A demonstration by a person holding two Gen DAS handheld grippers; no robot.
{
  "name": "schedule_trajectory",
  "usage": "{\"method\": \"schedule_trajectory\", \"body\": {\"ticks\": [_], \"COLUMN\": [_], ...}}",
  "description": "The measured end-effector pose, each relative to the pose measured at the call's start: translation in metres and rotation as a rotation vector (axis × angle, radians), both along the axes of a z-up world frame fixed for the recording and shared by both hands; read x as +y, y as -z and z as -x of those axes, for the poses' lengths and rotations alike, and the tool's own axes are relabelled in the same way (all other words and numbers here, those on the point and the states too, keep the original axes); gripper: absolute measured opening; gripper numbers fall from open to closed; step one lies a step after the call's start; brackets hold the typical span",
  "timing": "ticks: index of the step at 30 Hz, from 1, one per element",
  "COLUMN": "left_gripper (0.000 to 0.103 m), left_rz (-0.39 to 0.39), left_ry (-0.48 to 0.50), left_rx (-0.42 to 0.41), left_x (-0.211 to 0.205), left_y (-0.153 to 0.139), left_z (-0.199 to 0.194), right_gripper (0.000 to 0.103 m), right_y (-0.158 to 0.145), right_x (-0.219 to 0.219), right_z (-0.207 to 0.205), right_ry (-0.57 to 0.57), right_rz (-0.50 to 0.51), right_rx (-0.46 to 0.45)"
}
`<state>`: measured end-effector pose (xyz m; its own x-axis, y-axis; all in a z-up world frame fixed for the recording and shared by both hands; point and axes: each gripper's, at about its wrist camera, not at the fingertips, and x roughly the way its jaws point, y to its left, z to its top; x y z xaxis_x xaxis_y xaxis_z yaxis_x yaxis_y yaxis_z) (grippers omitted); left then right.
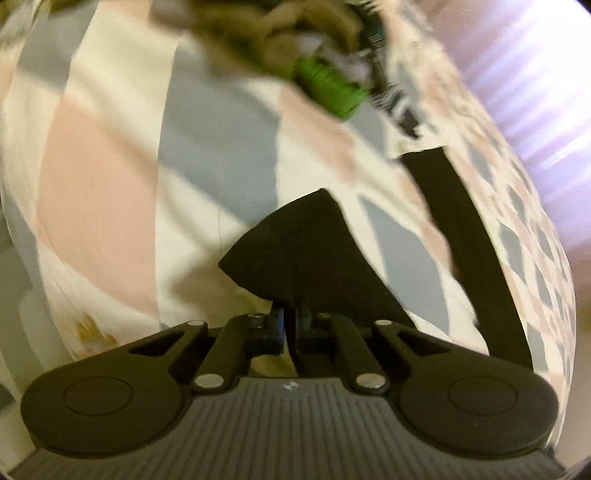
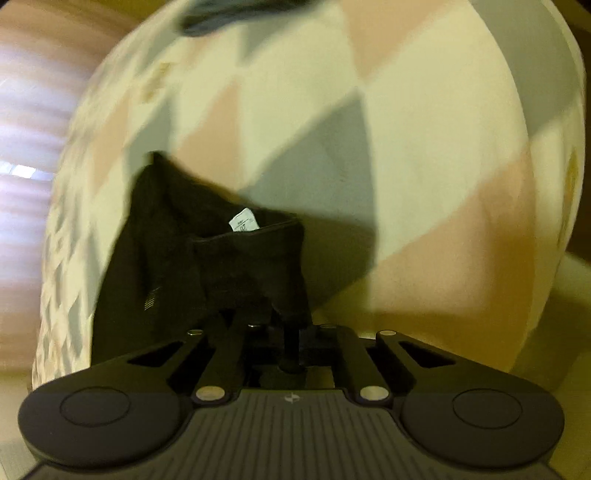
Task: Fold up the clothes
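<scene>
A black garment (image 1: 306,251) lies over a bed with a cover of pink, grey and cream triangles (image 1: 110,192). In the left wrist view my left gripper (image 1: 291,314) is shut on a pointed corner of this garment, which drapes over the fingertips; a black strip of it (image 1: 465,236) trails off to the right. In the right wrist view my right gripper (image 2: 291,328) is shut on the black garment (image 2: 207,254) near its waistband, where a white label (image 2: 242,223) shows. The cloth hides the fingertips of both grippers.
A heap of other clothes, olive (image 1: 280,40) and bright green (image 1: 328,88), lies at the far end of the bed. A dark grey item (image 2: 229,14) sits at the top of the right wrist view. The bed's edge (image 2: 62,229) drops off beside a pale striped wall.
</scene>
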<state>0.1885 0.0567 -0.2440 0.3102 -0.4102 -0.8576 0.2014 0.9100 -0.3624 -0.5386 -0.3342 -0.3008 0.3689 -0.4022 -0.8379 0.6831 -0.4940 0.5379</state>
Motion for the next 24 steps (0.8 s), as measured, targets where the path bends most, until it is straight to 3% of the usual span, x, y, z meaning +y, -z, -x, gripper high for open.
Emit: {"method": "schedule_trajectory", "body": {"ticks": [2, 6, 9, 10, 12, 13, 15, 17, 20, 22, 23, 24], "left_gripper": [0.005, 0.008, 0.013, 0.019, 0.035, 0.036, 0.028, 0.026, 0.026, 0.026, 0.026, 0.026], "left_rz": [-0.046, -0.218, -0.276, -0.292, -0.341, -0.377, -0.439, -0.480, -0.407, -0.319, -0.276, -0.221], "left_ry": [0.044, 0.092, 0.144, 0.165, 0.180, 0.169, 0.125, 0.073, 0.067, 0.131, 0.167, 0.209], "left_rx": [-0.006, 0.051, 0.027, 0.015, 0.004, 0.001, 0.002, 0.002, -0.020, -0.021, -0.012, 0.009], "left_x": [0.007, 0.006, -0.001, -0.001, 0.006, 0.015, 0.028, 0.038, 0.014, -0.024, -0.045, -0.072], "left_y": [0.004, 0.068, 0.074, 0.068, 0.056, 0.051, 0.039, 0.024, 0.002, -0.004, -0.003, -0.001], "left_z": [0.003, 0.006, 0.011, 0.012, 0.009, 0.008, 0.003, -0.002, 0.000, 0.010, 0.019, 0.031], "right_gripper": [0.003, 0.007, 0.011, 0.015, 0.057, 0.063, 0.063, 0.064, 0.064, 0.062, 0.059, 0.046], "right_y": [-0.010, 0.024, 0.046, 0.044, 0.024, 0.013, -0.010, -0.030, -0.046, -0.046, -0.044, -0.042], "right_x": [0.006, 0.016, 0.023, 0.024, 0.025, 0.025, 0.028, 0.031, 0.025, 0.015, 0.009, 0.003], "right_z": [0.005, 0.007, 0.009, 0.010, 0.007, 0.005, 0.000, -0.006, -0.016, -0.040, -0.056, -0.072], "right_ry": [-0.022, -0.047, 0.005, 0.008, -0.043, -0.074, -0.127, -0.134, -0.149, -0.247, -0.307, -0.369], "right_rz": [0.024, -0.055, -0.072, -0.073, -0.074, -0.073, -0.060, -0.025, 0.081, 0.147, 0.174, 0.200], "right_rx": [-0.005, 0.053, 0.030, 0.032, 0.135, 0.199, 0.343, 0.444, 0.402, 0.332, 0.296, 0.260]}}
